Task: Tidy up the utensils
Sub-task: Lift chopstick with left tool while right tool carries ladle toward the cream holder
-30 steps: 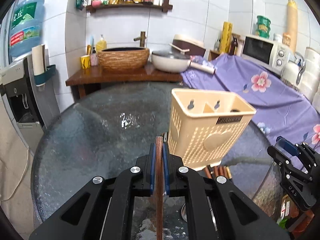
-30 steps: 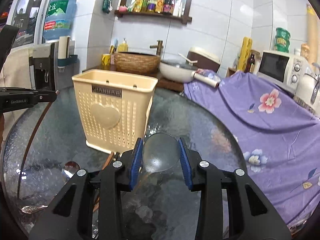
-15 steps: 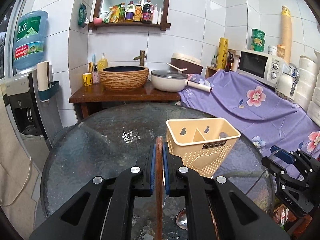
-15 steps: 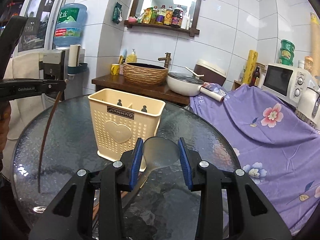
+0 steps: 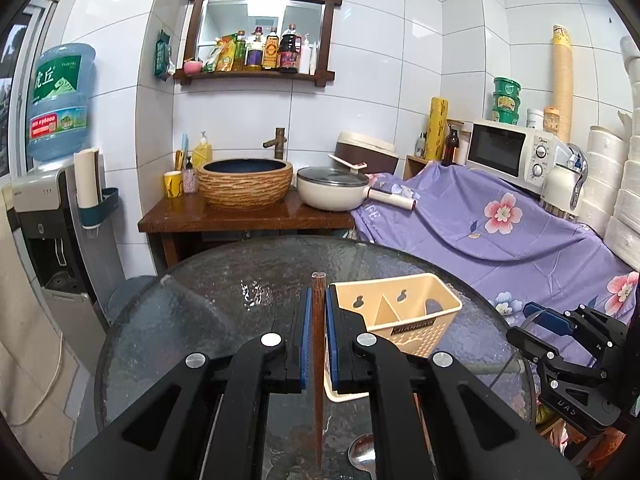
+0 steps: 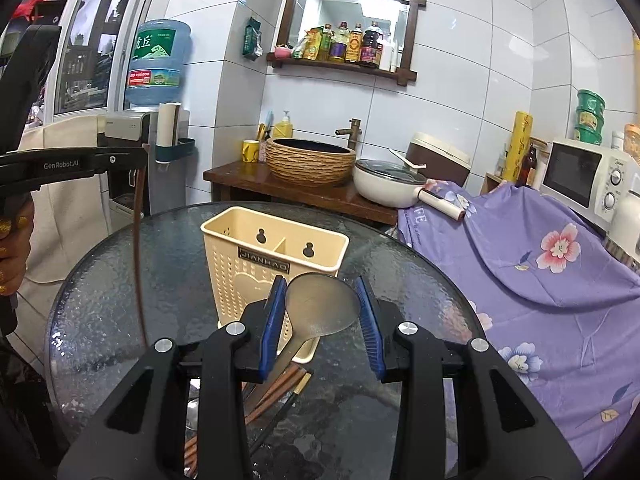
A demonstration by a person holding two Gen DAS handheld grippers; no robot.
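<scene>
The left gripper [image 5: 316, 328] is clenched on a thin brown chopstick [image 5: 318, 380], which hangs long below the pads, and the right gripper [image 6: 322, 320] grasps a steel spoon [image 6: 320, 310] by the edges of its bowl, handle trailing down toward the table [image 6: 120, 280]; both are in the air on the near side of the caddy [image 6: 276, 256], which stands upright on the table with its two compartments apparently empty. The main risk, as I judge it, is the spoon: its bowl is smooth, rounded metal pinched only at the rim, so it could pivot or slip out if the handle knocks the caddy's edge. The chopstick's long free end could catch the rim or the divider and lever in the pads, or miss the opening altogether. The caddy is light cream plastic with perforated walls and a raised heart, so a sideways push may tip or slide it on the pebbled glass top. More chopsticks [image 6: 276, 392] and another spoon [image 5: 362, 454] lie loose on the glass near the caddy's foot and could be swept off by a low pass
</scene>
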